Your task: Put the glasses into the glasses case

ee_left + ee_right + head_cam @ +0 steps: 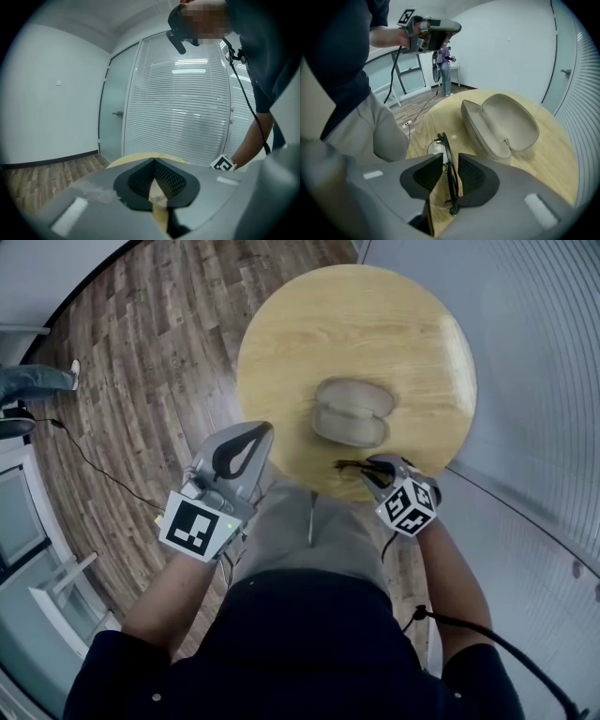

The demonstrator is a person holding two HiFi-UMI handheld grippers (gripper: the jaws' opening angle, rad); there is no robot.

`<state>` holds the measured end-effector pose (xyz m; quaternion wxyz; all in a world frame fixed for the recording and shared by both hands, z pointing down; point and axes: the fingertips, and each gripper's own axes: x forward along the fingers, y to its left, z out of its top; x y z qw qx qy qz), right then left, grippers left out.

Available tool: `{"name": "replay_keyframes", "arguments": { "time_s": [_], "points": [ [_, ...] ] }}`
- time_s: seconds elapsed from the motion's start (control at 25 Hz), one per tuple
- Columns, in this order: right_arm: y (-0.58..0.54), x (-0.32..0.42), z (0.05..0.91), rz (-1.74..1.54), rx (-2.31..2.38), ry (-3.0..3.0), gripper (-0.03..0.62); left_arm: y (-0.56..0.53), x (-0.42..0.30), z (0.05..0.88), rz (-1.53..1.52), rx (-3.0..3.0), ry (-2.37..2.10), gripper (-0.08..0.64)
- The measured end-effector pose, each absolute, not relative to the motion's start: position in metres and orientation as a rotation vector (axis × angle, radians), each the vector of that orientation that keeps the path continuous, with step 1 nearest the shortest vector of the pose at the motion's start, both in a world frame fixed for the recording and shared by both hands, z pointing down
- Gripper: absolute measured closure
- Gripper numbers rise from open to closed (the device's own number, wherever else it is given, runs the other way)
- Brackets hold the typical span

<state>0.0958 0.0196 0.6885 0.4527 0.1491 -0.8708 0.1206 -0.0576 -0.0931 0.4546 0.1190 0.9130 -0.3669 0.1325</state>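
case (501, 124) open on table (412, 343) | right fingers (472, 177) grasping glasses (446, 147) | left fingers (172, 180) clenched

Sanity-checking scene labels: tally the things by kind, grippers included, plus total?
glasses: 1
glasses case: 1
grippers: 2 (left gripper, right gripper)
table: 1
Total: 5

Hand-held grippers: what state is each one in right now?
Left hand-held gripper: closed, empty.
Right hand-held gripper: closed on the glasses.
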Motion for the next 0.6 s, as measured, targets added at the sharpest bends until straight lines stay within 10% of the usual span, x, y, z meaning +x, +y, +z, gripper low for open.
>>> {"name": "replay_keyframes", "arguments": {
  "time_s": [0.6],
  "points": [
    [0.023, 0.095, 0.691, 0.348, 0.353, -2.139, 0.531, -0.091, -0.067, 0.445, 0.413, 2.665, -1.133, 0.560]
  ]
}}
